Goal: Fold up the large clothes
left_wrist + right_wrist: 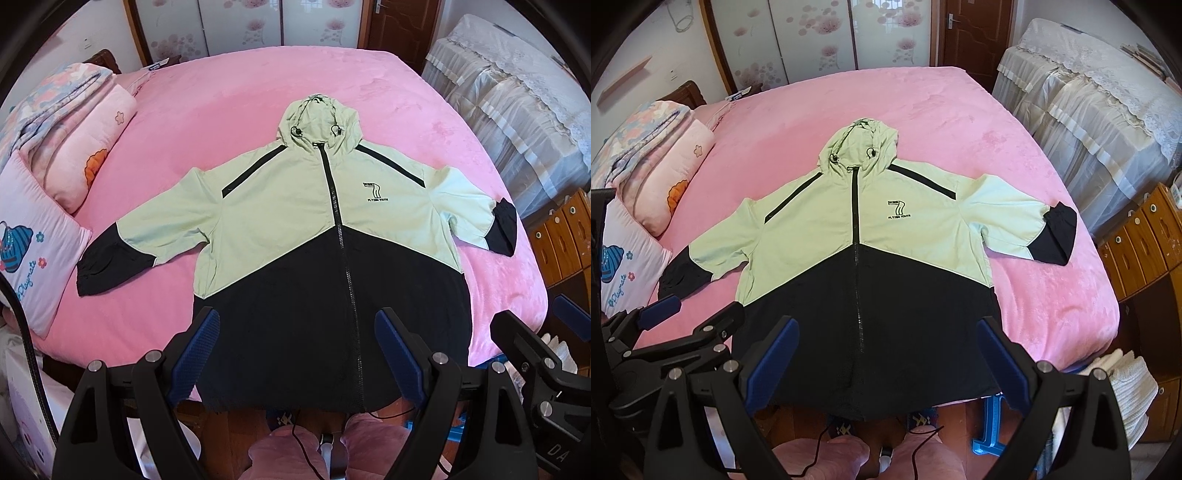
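A hooded jacket, pale green above and black below, lies flat and zipped on the pink bed, hood at the far end, both sleeves spread out. Its black hem hangs over the near bed edge. My left gripper hovers open above the hem, with blue-padded fingers wide apart and nothing between them. My right gripper is likewise open above the hem, holding nothing. It also shows at the right edge of the left wrist view as the right gripper. The left gripper appears at the lower left of the right wrist view.
The pink bed carries folded quilts and pillows along its left side. A lace-covered cabinet and wooden drawers stand at the right. A person's pink-clad knees and a cable are below the hem.
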The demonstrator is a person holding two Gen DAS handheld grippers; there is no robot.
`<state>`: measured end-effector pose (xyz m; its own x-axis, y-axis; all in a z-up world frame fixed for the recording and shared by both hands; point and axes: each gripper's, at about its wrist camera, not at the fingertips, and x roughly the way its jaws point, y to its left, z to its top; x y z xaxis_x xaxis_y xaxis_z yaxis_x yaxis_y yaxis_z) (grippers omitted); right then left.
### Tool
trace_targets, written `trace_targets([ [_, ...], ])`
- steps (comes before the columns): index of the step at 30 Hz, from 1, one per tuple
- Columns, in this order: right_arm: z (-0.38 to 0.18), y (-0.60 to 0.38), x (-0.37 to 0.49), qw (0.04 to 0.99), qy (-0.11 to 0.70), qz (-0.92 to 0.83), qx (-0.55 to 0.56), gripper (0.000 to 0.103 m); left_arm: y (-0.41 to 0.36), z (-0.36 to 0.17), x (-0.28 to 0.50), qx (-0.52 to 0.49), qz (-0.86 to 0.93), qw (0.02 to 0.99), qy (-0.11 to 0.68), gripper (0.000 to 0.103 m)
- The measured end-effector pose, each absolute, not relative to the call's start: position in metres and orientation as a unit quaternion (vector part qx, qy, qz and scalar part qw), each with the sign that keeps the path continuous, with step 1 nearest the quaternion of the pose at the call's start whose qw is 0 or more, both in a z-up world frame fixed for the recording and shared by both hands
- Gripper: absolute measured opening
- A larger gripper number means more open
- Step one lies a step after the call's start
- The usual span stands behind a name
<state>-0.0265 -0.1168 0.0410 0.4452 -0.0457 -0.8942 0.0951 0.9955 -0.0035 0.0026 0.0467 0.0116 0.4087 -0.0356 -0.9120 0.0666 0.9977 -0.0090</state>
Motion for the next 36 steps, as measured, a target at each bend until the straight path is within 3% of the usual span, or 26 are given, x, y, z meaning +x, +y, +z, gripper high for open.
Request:
trace_targets([
  [22,0.031,-0.096,-0.055,0.841,0.521,-0.125,0.075,0.097,0.055,0.003,0.007,0.065,-0.115,0.829,0.543,0.085],
  [36,0.019,-0.127,-0.050,0.837,0.520,-0.128,0.114,0.097,0.022,-0.002,0.017,0.101,-0.118,0.829,0.537,0.085],
])
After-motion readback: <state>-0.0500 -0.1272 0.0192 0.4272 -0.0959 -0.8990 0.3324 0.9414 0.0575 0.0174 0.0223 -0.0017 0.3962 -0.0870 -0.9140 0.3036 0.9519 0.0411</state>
